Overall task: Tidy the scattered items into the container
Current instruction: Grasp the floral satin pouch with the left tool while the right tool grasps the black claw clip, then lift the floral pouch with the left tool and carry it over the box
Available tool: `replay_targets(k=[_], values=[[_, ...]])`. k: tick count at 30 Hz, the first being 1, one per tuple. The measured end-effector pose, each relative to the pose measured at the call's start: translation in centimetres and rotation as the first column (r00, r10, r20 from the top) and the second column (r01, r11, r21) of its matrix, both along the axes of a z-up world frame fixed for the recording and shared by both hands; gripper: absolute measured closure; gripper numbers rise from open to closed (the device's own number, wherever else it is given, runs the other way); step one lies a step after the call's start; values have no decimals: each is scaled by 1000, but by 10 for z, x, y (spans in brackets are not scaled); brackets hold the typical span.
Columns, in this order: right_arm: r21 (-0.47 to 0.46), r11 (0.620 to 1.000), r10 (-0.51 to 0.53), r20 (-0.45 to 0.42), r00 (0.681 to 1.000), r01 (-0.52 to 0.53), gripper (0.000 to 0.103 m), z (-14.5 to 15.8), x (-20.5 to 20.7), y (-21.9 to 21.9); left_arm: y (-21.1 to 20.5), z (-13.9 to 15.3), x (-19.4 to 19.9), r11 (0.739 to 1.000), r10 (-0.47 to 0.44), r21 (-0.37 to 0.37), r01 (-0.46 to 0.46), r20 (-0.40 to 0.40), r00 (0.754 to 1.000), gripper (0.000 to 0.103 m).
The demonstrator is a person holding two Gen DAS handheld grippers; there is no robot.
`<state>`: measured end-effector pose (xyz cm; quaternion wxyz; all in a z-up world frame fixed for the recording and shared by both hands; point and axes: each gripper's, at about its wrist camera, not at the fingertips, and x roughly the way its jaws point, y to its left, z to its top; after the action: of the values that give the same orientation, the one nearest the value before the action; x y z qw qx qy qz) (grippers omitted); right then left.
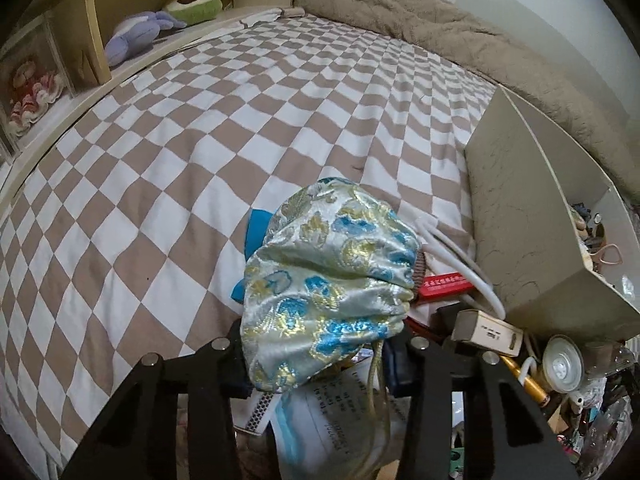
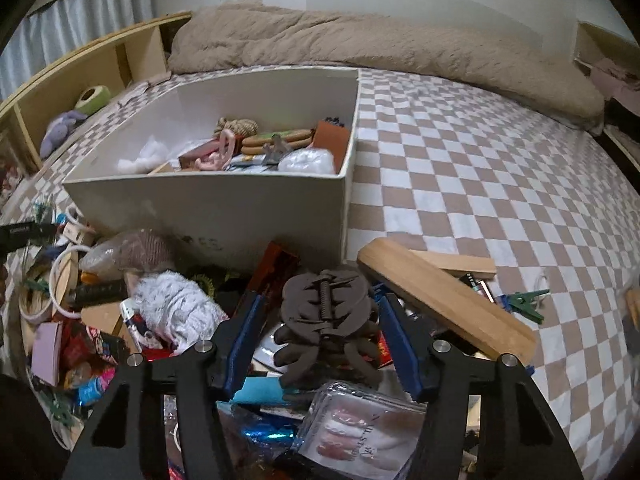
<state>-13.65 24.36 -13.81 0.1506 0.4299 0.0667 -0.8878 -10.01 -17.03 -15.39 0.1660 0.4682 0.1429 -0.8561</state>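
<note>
My left gripper (image 1: 316,354) is shut on a pale silk brocade pouch (image 1: 328,280) with blue and gold flowers, held above the checkered bed. The beige box (image 1: 532,248) stands just to its right. In the right wrist view the same box (image 2: 208,204) sits ahead, holding several items. My right gripper (image 2: 316,340) is open, its blue-padded fingers (image 2: 244,332) on either side of a dark brown claw hair clip (image 2: 326,320) that lies on the pile of scattered items. I cannot tell if the pads touch the clip.
A wooden block (image 2: 444,300) lies right of the clip. A green clothes peg (image 2: 520,300), a press-on nails pack (image 2: 356,428) and a white knit item (image 2: 176,308) lie around. White cable (image 1: 460,264), red stick (image 1: 442,286). Brown duvet (image 2: 380,48) lies at the back.
</note>
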Motion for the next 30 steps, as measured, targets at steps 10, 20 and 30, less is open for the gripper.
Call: replay_targets(k=[10,20,30], values=[[28,999,-22,-9,1000,22,58,-3,-2,1,10,19,5,998,-49,21,51,-88,995,70],[-64,995,-79,-65,995,75,58,21,0,19,12,31,12,997,-56,46,63,-149,987,79],[-184,975,-148,-135,980,122,58,44,5,43,17,42,17,996,-62,48,73,-200,978,81]])
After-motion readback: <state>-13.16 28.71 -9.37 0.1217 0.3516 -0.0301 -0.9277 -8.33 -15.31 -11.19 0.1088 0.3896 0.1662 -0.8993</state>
